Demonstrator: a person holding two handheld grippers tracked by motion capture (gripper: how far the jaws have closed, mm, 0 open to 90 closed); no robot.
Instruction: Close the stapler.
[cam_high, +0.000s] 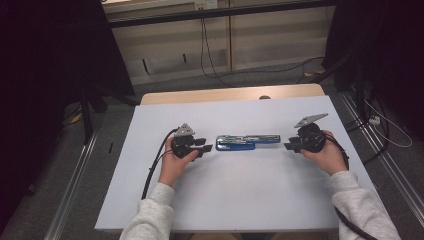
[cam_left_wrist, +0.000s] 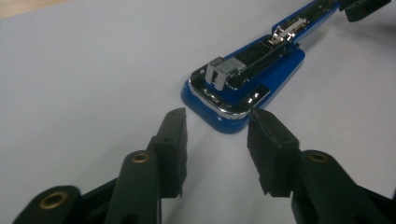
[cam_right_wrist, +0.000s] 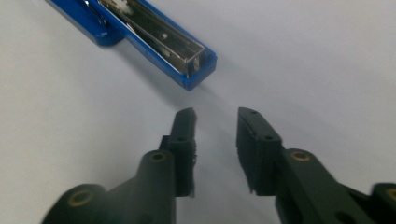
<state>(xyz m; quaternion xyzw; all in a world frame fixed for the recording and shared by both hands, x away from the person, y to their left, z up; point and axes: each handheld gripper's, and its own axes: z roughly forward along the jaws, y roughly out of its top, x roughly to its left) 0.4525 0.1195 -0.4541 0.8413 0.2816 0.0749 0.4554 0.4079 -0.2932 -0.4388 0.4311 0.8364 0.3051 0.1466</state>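
Observation:
A blue stapler lies swung fully open and flat on the white table, between my two grippers. Its blue base end with the chrome anvil points at my left gripper, which stands open just short of it. The open staple channel end points at my right gripper, also open, a little away from it. Nothing is between either pair of jaws.
The table's wooden far edge shows beyond the white top. Cables run across the floor behind the table. Metal rails lie along both sides on the floor.

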